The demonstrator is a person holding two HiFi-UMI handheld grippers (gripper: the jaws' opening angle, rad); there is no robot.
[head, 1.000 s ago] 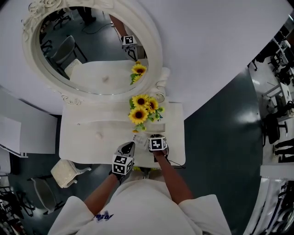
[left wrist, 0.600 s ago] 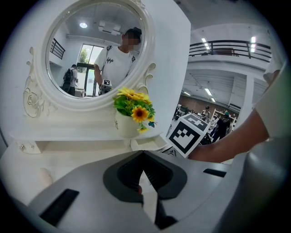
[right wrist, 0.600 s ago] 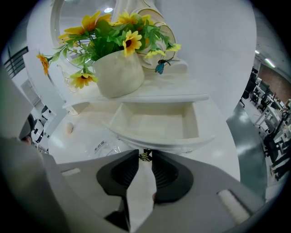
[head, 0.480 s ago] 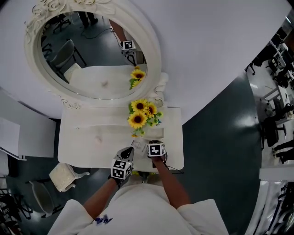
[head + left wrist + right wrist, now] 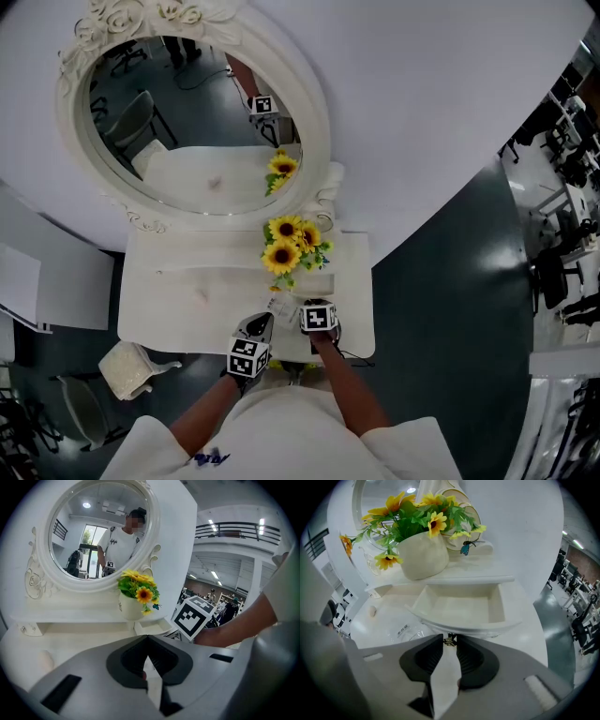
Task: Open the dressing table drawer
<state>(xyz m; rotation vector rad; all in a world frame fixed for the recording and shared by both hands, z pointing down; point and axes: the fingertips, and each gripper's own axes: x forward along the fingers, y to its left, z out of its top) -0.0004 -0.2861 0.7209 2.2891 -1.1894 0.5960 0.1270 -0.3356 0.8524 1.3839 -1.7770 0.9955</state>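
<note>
Clearly the left gripper (image 5: 147, 639) has no work in this step: its fingers are pressed together on nothing, and it hovers over the front of the counter (image 5: 187, 300), best kept out of the way. Just to its right, the right gripper (image 5: 449, 646) has its fingers pinched on the small metal knob (image 5: 450, 639) of the drawer (image 5: 459, 607), which stands well out from under the shelf carrying the sunflower pot (image 5: 423, 555). To finish well, I judge the pull should follow the drawer's own line — level, no twisting — with a firm pinch, since so small a knob could slip free.
</note>
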